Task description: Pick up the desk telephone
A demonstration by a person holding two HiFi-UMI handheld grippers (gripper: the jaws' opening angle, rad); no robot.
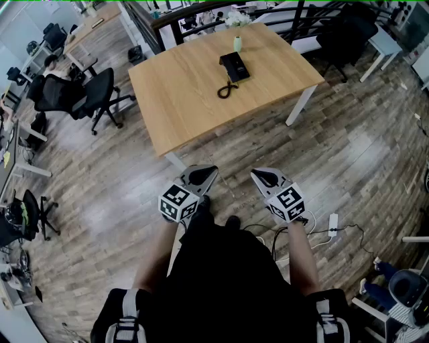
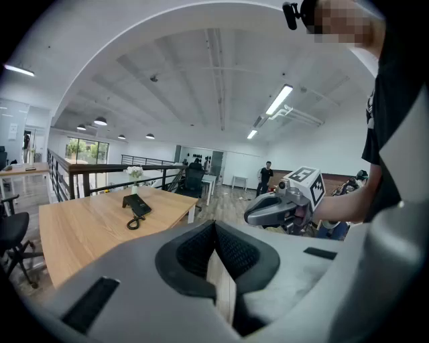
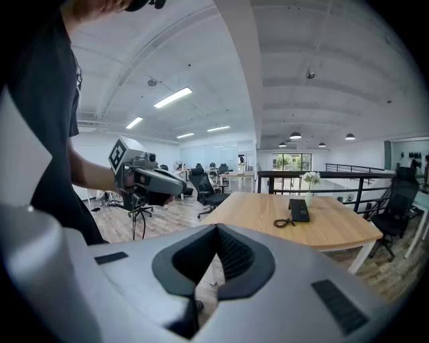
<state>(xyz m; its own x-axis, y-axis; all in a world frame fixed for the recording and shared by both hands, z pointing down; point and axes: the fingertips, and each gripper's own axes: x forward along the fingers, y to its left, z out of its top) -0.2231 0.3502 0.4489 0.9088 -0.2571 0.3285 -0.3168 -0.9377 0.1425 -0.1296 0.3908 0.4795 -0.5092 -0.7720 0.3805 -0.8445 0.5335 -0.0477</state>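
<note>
A black desk telephone (image 1: 234, 66) with a coiled cord (image 1: 226, 89) lies on the far part of a wooden table (image 1: 194, 100); it also shows as the telephone (image 2: 137, 203) and the telephone (image 3: 297, 210) in the gripper views. Both grippers are held in front of the person, well short of the table. My left gripper (image 1: 209, 170) is shut with nothing in it, and my right gripper (image 1: 256, 175) is shut and empty too. In the left gripper view the jaws (image 2: 214, 231) meet, as do the jaws (image 3: 216, 234) in the right gripper view.
A small vase of white flowers (image 1: 237, 41) stands just behind the telephone. Black office chairs (image 1: 87, 94) stand left of the table. A power strip and cables (image 1: 332, 223) lie on the wood floor at the right. A railing (image 1: 201, 13) runs behind the table.
</note>
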